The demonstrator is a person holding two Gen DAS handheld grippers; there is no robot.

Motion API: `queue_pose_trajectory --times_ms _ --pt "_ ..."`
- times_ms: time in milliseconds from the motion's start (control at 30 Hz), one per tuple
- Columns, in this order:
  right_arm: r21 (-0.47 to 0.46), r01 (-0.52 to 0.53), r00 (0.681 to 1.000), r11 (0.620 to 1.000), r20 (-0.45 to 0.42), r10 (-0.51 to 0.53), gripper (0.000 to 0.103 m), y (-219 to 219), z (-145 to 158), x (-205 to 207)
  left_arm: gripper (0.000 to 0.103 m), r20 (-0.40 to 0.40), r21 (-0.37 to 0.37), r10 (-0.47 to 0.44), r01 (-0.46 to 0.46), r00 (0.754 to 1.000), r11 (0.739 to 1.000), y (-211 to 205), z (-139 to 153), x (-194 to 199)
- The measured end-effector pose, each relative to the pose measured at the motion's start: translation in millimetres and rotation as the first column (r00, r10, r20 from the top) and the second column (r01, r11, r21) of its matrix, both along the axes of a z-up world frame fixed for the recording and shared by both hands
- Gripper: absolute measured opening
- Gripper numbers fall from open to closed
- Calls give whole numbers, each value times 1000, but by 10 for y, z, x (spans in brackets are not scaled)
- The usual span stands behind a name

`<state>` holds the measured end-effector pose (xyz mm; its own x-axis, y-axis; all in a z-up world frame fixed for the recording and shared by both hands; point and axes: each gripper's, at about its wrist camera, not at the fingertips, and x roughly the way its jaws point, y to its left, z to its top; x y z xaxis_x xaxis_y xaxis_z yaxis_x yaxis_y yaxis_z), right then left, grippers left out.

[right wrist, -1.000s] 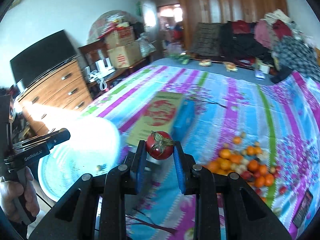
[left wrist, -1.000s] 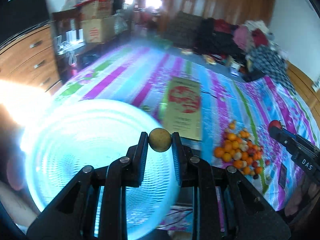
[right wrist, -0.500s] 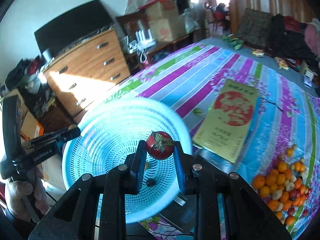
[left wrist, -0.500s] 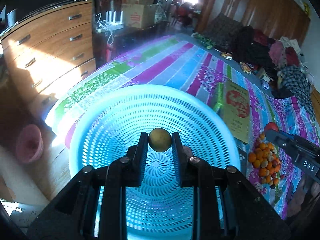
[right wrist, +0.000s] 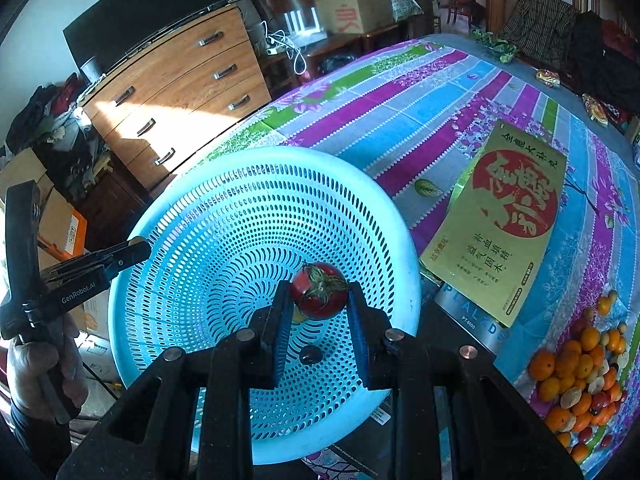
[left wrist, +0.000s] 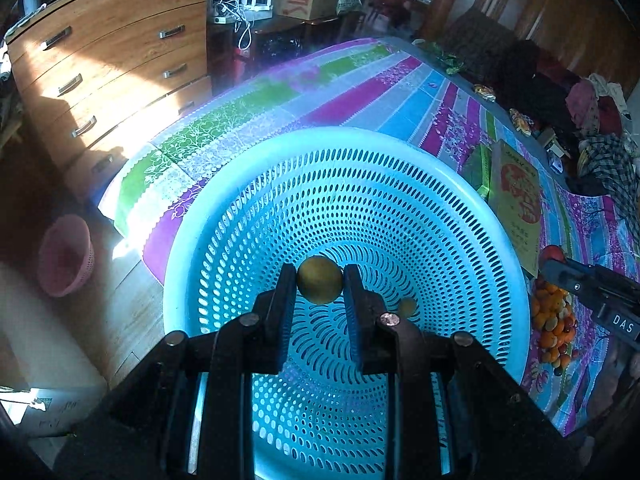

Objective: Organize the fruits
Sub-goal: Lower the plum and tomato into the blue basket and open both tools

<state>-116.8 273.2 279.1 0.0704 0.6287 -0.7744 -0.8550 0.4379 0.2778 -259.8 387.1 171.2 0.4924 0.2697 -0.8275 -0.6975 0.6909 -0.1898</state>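
Above the round blue perforated plastic basket (left wrist: pixel 400 184) on the bed, left gripper (left wrist: pixel 320 286) jaws pinch a small yellow-green round fruit (left wrist: pixel 319 285); right gripper (right wrist: pixel 319 295) jaws pinch a red tomato w/ green calyx (right wrist: pixel 319 295). Step: drop-off. Next, I judge: spread jaws, release inside basket.

The left gripper (right wrist: pixel 138 249) bears "GenRobot.AI" in white along its side. The right gripper (left wrist: pixel 560 276) shows "DAS". The blue box (right wrist: pixel 472 316) under the yellow packet (right wrist: pixel 508 216) on the bed reads "PT-6000".
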Motion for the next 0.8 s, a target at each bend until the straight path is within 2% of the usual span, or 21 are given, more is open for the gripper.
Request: queue_pose_trajectory --times_ms 567,600,633,700,800 --pt "-24 3 1000 1000 -19 -4 32 113 -108 43 26 -34 -39 -9 8 999 999 84 -149 70" --pt "-25 6 1000 1000 -20 -7 32 113 -120 49 30 -39 -41 -9 8 999 999 83 -158 73" --pt "-26 10 1000 1000 -21 -10 32 112 -127 48 45 -43 -41 -9 7 999 999 82 -167 76" --pt "-24 13 1000 1000 -23 -13 33 114 -127 60 61 -38 -27 -4 3 999 1000 79 -160 63" --pt "-19 22 1000 1000 -17 -22 35 100 -114 71 62 -34 -26 -2 1 999 1000 86 -146 53"
